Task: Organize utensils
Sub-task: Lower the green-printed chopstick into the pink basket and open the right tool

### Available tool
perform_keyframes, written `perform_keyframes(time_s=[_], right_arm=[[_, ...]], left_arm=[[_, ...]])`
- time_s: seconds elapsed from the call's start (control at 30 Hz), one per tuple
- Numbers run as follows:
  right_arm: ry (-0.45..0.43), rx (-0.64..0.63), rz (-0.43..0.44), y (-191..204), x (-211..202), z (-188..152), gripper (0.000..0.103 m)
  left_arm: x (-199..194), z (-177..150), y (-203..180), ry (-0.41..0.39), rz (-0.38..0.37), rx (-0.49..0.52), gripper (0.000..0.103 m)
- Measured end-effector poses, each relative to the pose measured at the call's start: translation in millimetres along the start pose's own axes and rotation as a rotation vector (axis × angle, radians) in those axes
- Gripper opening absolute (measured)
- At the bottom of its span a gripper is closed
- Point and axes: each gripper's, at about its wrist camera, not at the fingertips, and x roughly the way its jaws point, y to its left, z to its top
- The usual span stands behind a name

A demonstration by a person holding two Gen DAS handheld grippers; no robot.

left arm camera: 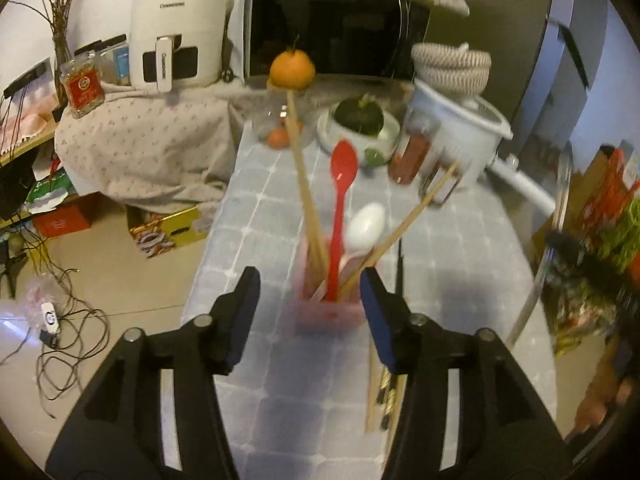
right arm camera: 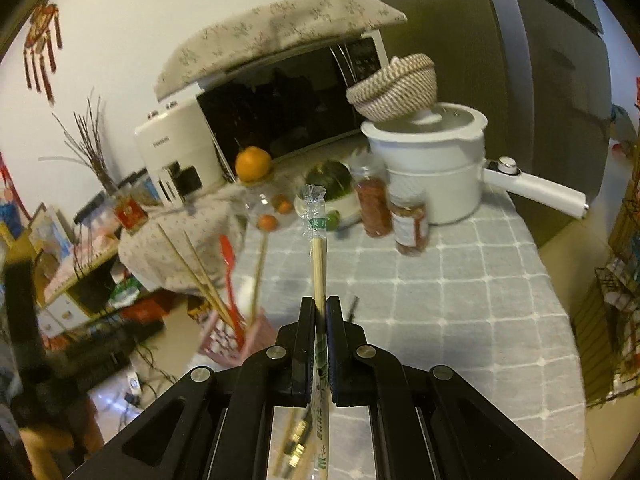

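A pink utensil holder (left arm camera: pixel 326 314) stands on the grey checked tablecloth (left arm camera: pixel 280 400) and holds a red spoon (left arm camera: pixel 343 184), a white spoon (left arm camera: pixel 366 224) and wooden chopsticks (left arm camera: pixel 304 184). My left gripper (left arm camera: pixel 310 292) is open, its fingers on either side of the holder. More chopsticks (left arm camera: pixel 374 392) lie on the cloth by its right finger. My right gripper (right arm camera: pixel 320 308) is shut on a pair of chopsticks in a clear wrapper (right arm camera: pixel 318 240), held above the table. The holder (right arm camera: pixel 236 340) shows to its left.
At the table's far end stand a white pot (right arm camera: pixel 432 168), two jars (right arm camera: pixel 374 204), a bowl with a green squash (left arm camera: pixel 360 120) and a glass jar with an orange on top (left arm camera: pixel 292 68). A microwave (left arm camera: pixel 332 24) and air fryer (left arm camera: pixel 180 32) stand behind.
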Motion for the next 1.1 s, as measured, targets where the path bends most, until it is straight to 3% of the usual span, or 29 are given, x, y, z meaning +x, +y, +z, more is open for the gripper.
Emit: perform_keyframes(time_s=[0.33,0.57,0.87,1.1], right_arm=[[-0.228,-0.034,0.038,59.7,13.9,13.4,0.005],[-0.352,-0.011,0.037,83.8,29.1,15.6,0.005],[-0.428,0.013,0.023,99.3,58.7,-5.1,0.005],[-0.440,0.046,0.005,104.4,78.2,-17.6,0.005]], left_arm=[[11.2,-8.8,25.2,0.116,0.057,0.026,0.074],[16.1,-13.5,41.9,0.177,0.044,-0.009,0.075],[27.6,-18.0,55.4,0.225,0.099,-0.010,0.076],[34.1,-20.0,52.1,0.250,0.118,0.020,0.076]])
